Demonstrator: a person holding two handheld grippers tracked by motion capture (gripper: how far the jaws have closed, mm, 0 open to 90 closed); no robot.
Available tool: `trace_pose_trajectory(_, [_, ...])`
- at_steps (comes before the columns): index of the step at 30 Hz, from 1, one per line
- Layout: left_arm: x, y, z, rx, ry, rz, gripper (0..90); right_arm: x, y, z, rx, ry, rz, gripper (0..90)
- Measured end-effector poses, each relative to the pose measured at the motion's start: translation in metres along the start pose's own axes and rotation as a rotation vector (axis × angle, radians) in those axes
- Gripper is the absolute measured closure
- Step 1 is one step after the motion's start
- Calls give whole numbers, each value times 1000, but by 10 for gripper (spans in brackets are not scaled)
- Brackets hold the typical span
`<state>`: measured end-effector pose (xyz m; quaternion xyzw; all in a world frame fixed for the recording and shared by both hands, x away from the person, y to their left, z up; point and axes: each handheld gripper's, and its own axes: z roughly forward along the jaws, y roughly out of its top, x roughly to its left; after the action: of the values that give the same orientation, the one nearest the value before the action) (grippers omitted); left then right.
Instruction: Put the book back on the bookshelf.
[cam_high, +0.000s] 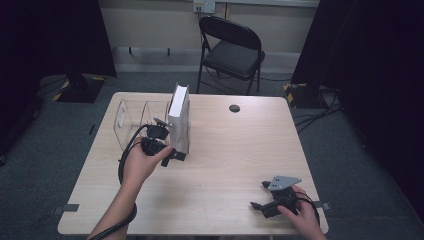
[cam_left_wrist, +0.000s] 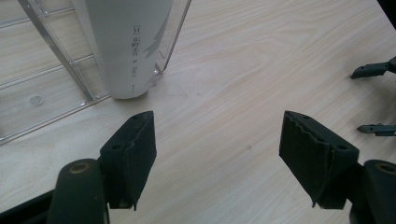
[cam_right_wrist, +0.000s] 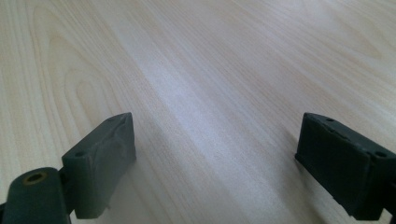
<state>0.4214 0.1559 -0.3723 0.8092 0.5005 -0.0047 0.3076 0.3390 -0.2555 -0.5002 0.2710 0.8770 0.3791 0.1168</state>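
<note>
We are leaving the white book (cam_high: 179, 119) standing upright in the clear rack (cam_high: 131, 120), its end slot propping it; just beside it our left gripper (cam_left_wrist: 217, 140) is hanging with jaws apart, empty, while the right gripper (cam_right_wrist: 215, 158), well apart, is resting spread.

book (cam_high: 179, 119) upright in rack's (cam_high: 131, 120) right end, left hand-held gripper (cam_high: 172, 156) before it

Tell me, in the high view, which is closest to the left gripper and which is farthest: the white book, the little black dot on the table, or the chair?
From the left gripper:
1. White book, standing upright right beside it, in the clear rack.
2. Black dot, farther back on the table's right half.
3. Chair, on the floor beyond the table's far edge.
</note>
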Motion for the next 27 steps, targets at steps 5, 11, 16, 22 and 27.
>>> trace_pose_trajectory(5, [3, -6, 3, 3, 0, -1, 272, 0, 0, 0, 1, 0, 1, 109])
trace_pose_trajectory(11, [8, -11, 4, 2, 3, -5, 272, 0, 0, 0, 0, 0, 0, 109])
trace_pose_trajectory(16, [12, -15, 4, 2, 2, -5, 274, 0, 0, 0, 0, 0, 0, 109])
trace_pose_trajectory(22, [16, -23, 7, 8, 10, -18, 275, 0, 0, 0, 0, 0, -1, 109])
trace_pose_trajectory(27, [21, -29, 10, 10, 8, -26, 275, 0, 0, 0, 0, 0, 0, 109])
